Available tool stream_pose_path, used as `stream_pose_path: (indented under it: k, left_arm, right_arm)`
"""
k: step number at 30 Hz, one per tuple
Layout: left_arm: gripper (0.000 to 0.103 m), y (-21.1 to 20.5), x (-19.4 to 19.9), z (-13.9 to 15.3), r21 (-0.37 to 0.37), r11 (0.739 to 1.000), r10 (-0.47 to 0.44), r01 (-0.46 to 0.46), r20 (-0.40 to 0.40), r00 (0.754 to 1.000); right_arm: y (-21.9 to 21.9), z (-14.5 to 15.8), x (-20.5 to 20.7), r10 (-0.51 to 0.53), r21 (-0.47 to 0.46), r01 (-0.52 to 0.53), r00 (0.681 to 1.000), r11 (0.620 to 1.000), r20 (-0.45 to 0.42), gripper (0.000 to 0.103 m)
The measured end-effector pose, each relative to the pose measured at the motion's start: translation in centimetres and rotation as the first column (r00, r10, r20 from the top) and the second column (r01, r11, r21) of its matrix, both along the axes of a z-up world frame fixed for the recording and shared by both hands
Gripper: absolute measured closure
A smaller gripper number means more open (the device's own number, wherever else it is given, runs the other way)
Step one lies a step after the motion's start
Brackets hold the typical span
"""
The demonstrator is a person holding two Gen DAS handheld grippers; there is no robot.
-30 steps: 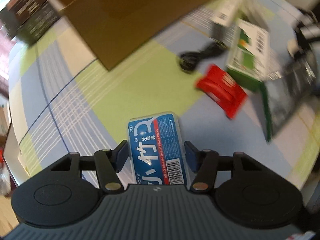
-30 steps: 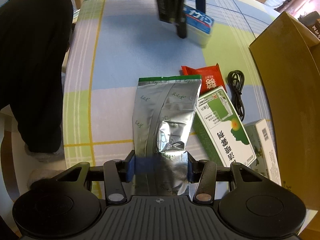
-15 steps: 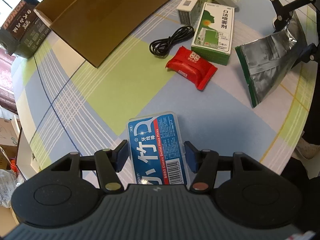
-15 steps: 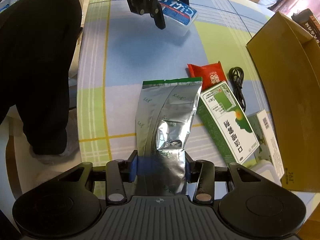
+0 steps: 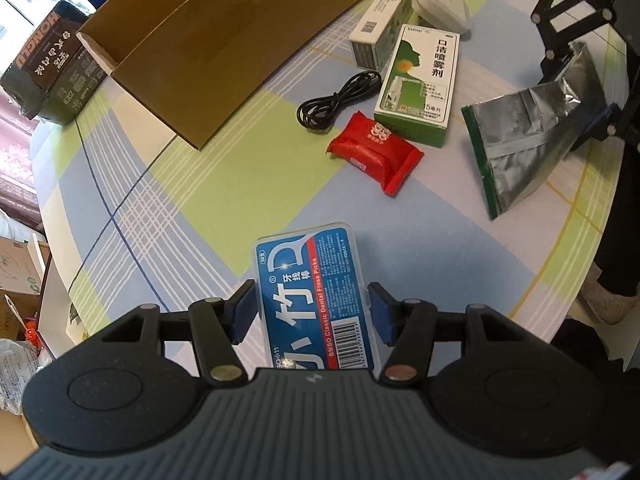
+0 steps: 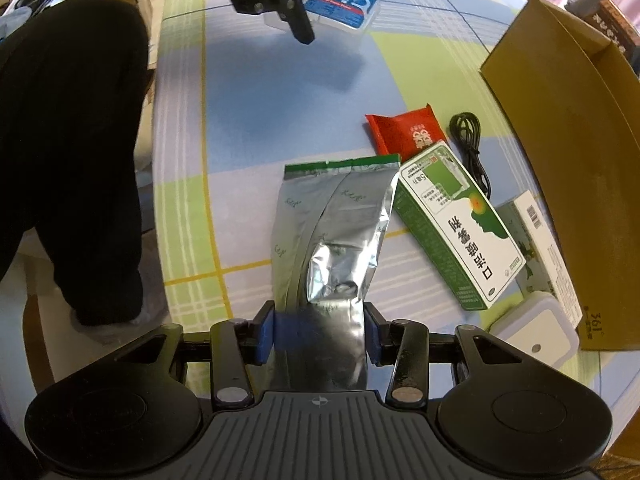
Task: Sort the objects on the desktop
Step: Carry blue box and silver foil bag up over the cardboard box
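My left gripper (image 5: 310, 312) is shut on a blue dental floss picks box (image 5: 312, 280), its blue pads against the box's long sides. In the right wrist view this box (image 6: 340, 0) hangs above the table, over its own shadow, at the far end. My right gripper (image 6: 320, 336) is shut on the near end of a silver foil pouch (image 6: 332, 232). The pouch's green-edged far end slopes down towards the cloth. In the left wrist view the pouch (image 5: 528, 140) is at the right, with the right gripper (image 5: 580, 92) behind it.
On the checked tablecloth (image 5: 240, 184) lie a red packet (image 5: 376, 152), a black cable (image 5: 340, 100), a green-white spray box (image 5: 420, 84), a smaller box (image 5: 380, 40) and a white case (image 5: 440, 0). A large cardboard box (image 5: 224, 40) stands beyond them. A person's dark leg (image 6: 68, 140) is beside the table.
The left gripper, still holding the floss box, has swung away from the cardboard box towards the loose items and drawn farther from the right gripper. The right gripper keeps hold of the pouch.
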State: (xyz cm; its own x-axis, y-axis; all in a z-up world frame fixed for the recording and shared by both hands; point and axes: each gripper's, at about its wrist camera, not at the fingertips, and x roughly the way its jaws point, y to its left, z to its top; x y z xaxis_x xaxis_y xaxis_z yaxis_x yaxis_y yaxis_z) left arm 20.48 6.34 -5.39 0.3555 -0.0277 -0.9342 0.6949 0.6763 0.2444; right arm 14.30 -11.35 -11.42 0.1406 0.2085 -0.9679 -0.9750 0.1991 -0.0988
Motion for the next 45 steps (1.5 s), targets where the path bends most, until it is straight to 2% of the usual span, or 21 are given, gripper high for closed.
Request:
stream_pose_path:
  k: [4, 9, 11, 13, 16, 19, 25, 34, 41, 45]
  left_arm:
    - [0.049, -0.3, -0.1, -0.2, -0.007, 1.000, -0.002, 0.002, -0.004, 1.000]
    - [0.049, -0.2, -0.1, -0.5, -0.018, 1.000, 0.003, -0.004, -0.011, 1.000]
    - [0.049, -0.1, 0.0, -0.6, -0.021, 1.000, 0.006, -0.006, -0.016, 1.000]
    - [0.049, 0.0, 0.0, -0.8, -0.017, 1.000, 0.008, -0.009, -0.021, 1.000]
    - [0.049, -0.1, 0.0, -0.6, -0.012, 1.000, 0.011, -0.011, -0.020, 1.000]
    - [0.049, -0.2, -0.1, -0.1, -0.007, 1.000, 0.016, -0.016, -0.012, 1.000]
    - [0.049, -0.8, -0.4, 1.8, -0.005, 1.000, 0.025, -0.025, 0.009, 1.000]
    - [0.049, -2.3, -0.8, 5.3, -0.010, 0.998, 0.056, -0.056, 0.041, 0.998]
    - [0.049, -4.4, -1.0, 7.8, -0.045, 0.997, 0.071, -0.068, 0.060, 0.996]
    - [0.049, -5.5, -0.7, 8.9, -0.086, 0.989, 0.123, -0.118, 0.057, 0.991]
  right_arm:
    - [0.2, -0.8, 0.5, -0.025, -0.003, 0.025, 1.000, 1.000, -0.018, 0.047]
    - [1.1, -1.5, 1.0, -0.036, -0.020, 0.036, 0.999, 0.999, -0.037, 0.044]
    - [1.3, -1.4, 1.6, -0.064, -0.024, 0.063, 0.996, 0.998, -0.067, 0.046]
    - [1.3, -1.5, 1.7, -0.073, -0.022, 0.071, 0.994, 0.997, -0.081, 0.057]
    - [1.0, -0.9, 1.4, -0.068, -0.010, 0.067, 0.996, 0.998, -0.055, 0.064]
    - [0.7, -0.2, 1.2, -0.077, -0.004, 0.077, 0.996, 0.997, -0.047, 0.065]
    - [0.0, 1.9, 0.9, -0.105, 0.020, 0.105, 0.994, 0.994, -0.019, 0.065]
    - [-1.2, 6.8, 1.2, -0.208, 0.072, 0.205, 0.977, 0.976, 0.041, 0.065]
    - [-2.5, 10.7, 1.9, -0.300, 0.117, 0.289, 0.950, 0.950, 0.090, 0.065]
    - [-3.3, 12.3, 2.6, -0.399, 0.155, 0.382, 0.911, 0.911, 0.103, 0.065]
